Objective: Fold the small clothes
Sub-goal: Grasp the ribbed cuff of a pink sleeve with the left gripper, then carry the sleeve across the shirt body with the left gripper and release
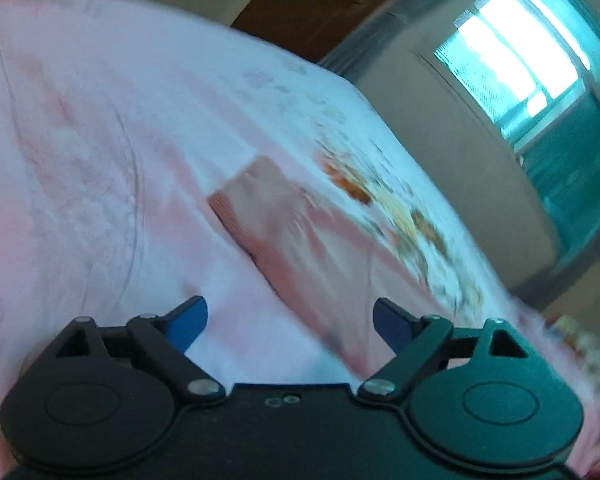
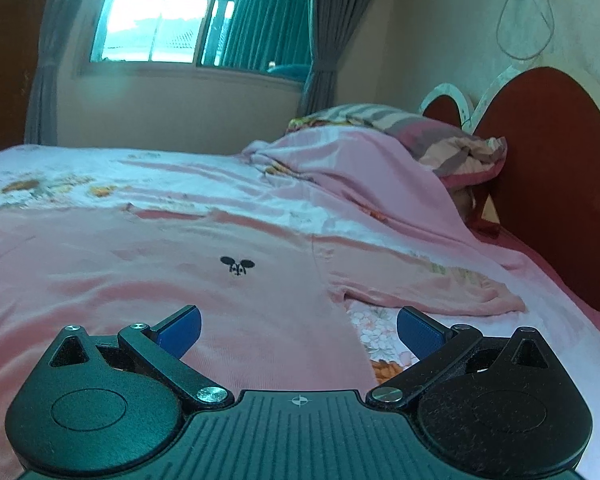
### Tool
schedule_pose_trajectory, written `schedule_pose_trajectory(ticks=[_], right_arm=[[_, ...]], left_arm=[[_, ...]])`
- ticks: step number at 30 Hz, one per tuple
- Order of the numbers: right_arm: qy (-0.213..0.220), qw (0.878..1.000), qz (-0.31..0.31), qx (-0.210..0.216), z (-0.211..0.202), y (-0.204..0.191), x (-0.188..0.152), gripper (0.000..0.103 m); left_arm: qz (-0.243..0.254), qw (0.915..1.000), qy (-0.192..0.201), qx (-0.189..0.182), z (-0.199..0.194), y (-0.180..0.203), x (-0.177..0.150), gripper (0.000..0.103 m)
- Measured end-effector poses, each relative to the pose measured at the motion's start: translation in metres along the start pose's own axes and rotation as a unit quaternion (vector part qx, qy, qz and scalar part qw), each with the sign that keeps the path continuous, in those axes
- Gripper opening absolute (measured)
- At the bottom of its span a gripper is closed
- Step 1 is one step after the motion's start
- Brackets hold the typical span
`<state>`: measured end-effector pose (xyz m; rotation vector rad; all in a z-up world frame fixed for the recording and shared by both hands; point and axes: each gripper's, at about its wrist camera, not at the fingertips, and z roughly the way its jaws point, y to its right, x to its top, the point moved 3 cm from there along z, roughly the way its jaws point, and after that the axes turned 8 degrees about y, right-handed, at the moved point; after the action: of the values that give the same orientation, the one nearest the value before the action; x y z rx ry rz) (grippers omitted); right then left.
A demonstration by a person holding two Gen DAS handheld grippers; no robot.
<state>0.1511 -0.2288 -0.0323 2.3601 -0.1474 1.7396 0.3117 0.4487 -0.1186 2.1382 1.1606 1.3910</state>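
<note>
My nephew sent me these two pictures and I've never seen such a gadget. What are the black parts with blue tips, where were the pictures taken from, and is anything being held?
A person holds one hand-held claw in each hand; a camera on each looks forward along its blue fingers. One picture is from the left claw, blurred and tilted; the other from the right claw. Both stand open and hold nothing. They hover over a pink shirt with a small black mouse emblem, spread flat on a floral bedsheet. Farther back lie a pink blanket and a pillow.

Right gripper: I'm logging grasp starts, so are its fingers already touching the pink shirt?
Cannot tell. In the right wrist view the right gripper stands open over the pink shirt with nothing pinched between its jaws, but whether the fingertips rest on the fabric is unclear.
</note>
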Motion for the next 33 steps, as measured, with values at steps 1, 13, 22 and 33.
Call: schedule_pose_trajectory(ticks=[1, 13, 22, 33], right_arm=[[-0.002, 1.0, 0.0, -0.003, 0.006, -0.002, -0.001, 0.103], [0.003, 1.0, 0.016, -0.01, 0.034, 0.001, 0.007, 0.103], [-0.014, 0.998, 0.041, -0.039, 0.044, 0.044, -0.002, 0.103], [-0.019, 0.99, 0.085, -0.108, 0.051, 0.154, -0.025, 0.103]], left_arm=[[-0.014, 0.9998, 0.0, -0.012, 0.008, -0.005, 0.006, 0.086], [-0.104, 0.9914, -0.001, -0.08, 0.058, -0.037, 0.019, 0.024], [0.031, 0.9953, 0.049, -0.077, 0.02, 0.052, 0.031, 0.008], [0.192, 0.9575, 0.034, -0.213, -0.011, 0.302, -0.087, 0.007]])
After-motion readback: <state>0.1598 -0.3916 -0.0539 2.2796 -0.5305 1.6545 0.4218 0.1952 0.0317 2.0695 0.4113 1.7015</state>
